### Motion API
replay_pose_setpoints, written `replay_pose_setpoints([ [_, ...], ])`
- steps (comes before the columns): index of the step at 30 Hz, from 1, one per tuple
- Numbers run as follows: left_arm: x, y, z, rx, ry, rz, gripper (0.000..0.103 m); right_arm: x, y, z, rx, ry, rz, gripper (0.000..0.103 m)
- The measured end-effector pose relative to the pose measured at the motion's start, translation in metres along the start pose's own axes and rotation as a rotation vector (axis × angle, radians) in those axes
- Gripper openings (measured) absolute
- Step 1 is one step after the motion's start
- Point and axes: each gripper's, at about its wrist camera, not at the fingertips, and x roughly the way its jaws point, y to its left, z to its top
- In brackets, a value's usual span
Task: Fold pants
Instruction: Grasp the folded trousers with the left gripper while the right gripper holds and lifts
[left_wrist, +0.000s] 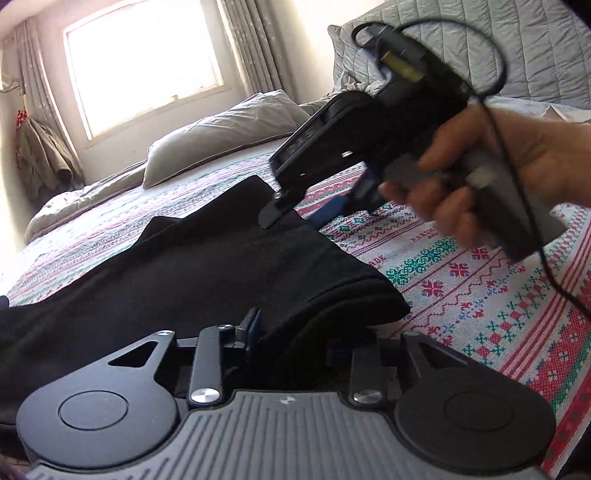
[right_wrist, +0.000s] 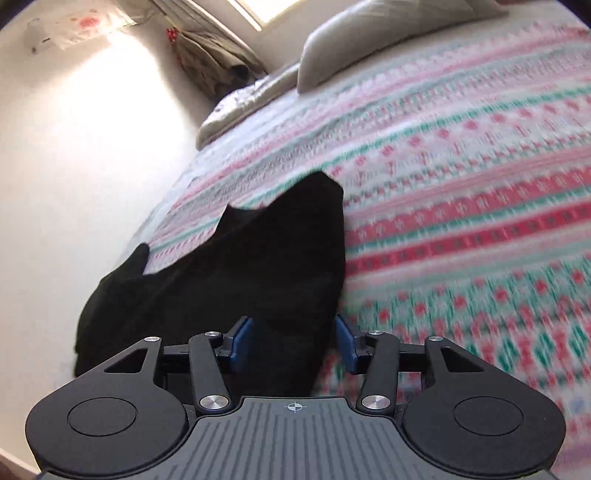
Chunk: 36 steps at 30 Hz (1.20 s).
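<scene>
Black pants lie on a patterned bedspread. In the left wrist view my left gripper has its fingers apart, with the thick near end of the pants between them; only the left blue pad shows clearly. The right gripper, held in a hand, reaches down onto the far part of the pants. In the right wrist view the right gripper has its blue pads wide apart with black pants between them, not pinched.
A grey pillow and a rumpled duvet lie at the bed's far end under a bright window. A quilted grey cover is piled at the back right. A pale floor runs along the bed's left edge.
</scene>
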Motion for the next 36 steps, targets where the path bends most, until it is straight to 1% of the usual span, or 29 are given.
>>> replay_pose_setpoints([
  [4,-0.001,0.009,0.000,-0.051,0.010,-0.030,0.031,0.017,-0.005,0.011,0.018,-0.078,0.007,0.043],
  [6,0.000,0.016,0.002,-0.107,0.019,-0.063,0.021,0.024,-0.010,0.015,0.046,-0.116,0.021,0.038],
  [7,0.000,0.017,0.002,-0.131,0.024,-0.076,0.019,0.028,-0.014,0.018,0.066,-0.131,0.022,0.030],
  [8,0.001,0.019,0.003,-0.152,0.028,-0.087,0.017,0.030,-0.018,0.020,0.095,-0.139,0.025,0.014],
  [9,0.001,0.019,0.005,-0.165,0.032,-0.099,0.016,0.032,-0.023,0.023,0.140,-0.139,0.029,0.008],
  [10,0.001,0.017,0.008,-0.169,0.034,-0.106,0.016,0.032,-0.029,0.024,0.192,-0.141,0.039,0.006],
  [11,-0.001,0.015,0.009,-0.166,0.030,-0.107,0.016,0.029,-0.034,0.025,0.231,-0.156,0.047,0.005],
  [12,-0.001,0.011,0.012,-0.165,0.023,-0.110,0.016,0.025,-0.035,0.027,0.242,-0.174,0.051,0.005],
  [15,-0.001,0.002,0.020,-0.192,0.004,-0.133,0.015,0.008,-0.033,0.034,0.212,-0.192,0.029,0.004],
  [18,-0.006,-0.009,0.028,-0.222,-0.026,-0.173,0.015,-0.013,-0.039,0.040,0.223,-0.205,0.023,0.004],
  [22,-0.012,-0.024,0.038,-0.280,-0.051,-0.264,0.016,-0.048,-0.060,0.039,0.277,-0.214,0.005,0.004],
  [26,-0.011,-0.032,0.042,-0.326,-0.042,-0.366,0.016,-0.084,-0.085,0.028,0.350,-0.221,-0.020,0.004],
  [30,-0.014,-0.031,0.045,-0.360,-0.044,-0.431,0.016,-0.105,-0.099,0.017,0.421,-0.230,-0.043,0.004],
  [33,-0.022,-0.021,0.044,-0.393,-0.066,-0.444,0.016,-0.113,-0.095,0.010,0.460,-0.254,-0.016,0.004],
  [36,-0.033,-0.013,0.043,-0.428,-0.099,-0.448,0.016,-0.115,-0.074,0.015,0.432,-0.278,0.012,0.005],
])
